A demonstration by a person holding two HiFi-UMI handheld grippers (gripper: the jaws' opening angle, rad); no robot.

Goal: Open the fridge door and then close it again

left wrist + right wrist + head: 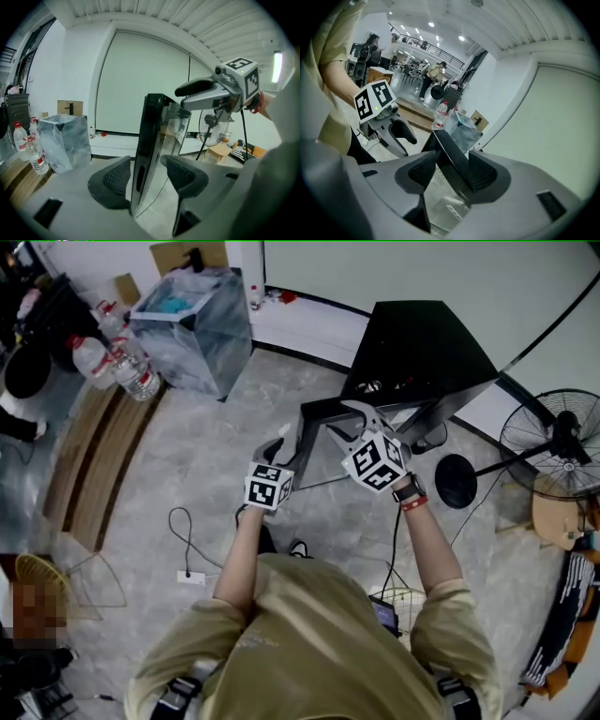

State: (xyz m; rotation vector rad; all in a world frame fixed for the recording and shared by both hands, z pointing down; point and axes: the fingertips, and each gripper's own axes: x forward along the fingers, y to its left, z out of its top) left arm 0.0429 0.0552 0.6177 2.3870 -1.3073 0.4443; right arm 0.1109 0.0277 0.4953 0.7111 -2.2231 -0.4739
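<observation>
At your far left, clear bottles (117,357) with red caps stand on a low wooden platform (89,456). Just beside them is a bin (202,343) lined with a cloudy plastic bag. Something teal (173,306) lies inside it near the top (too small to say what it is). A cardboard box (187,254) sits behind the bin, against the wall.

Your left hand-held gripper (279,442) is released. Its jaws stand wide apart, with the free edge of the fridge door (305,432) upright between the pads, and neither pad presses on it. The door stands open from the black fridge (422,343), with its free edge toward you and its hinge side to the right.

Your right hand-held gripper (342,423) is just beside the left one, at the top corner of that same edge. It is released too: the jaws are apart and the door's corner passes between them, close to one pad but not clamped.

The gap into the fridge is dark, so you cannot tell what it holds. Further right, a standing fan (553,432) is on the floor.
</observation>
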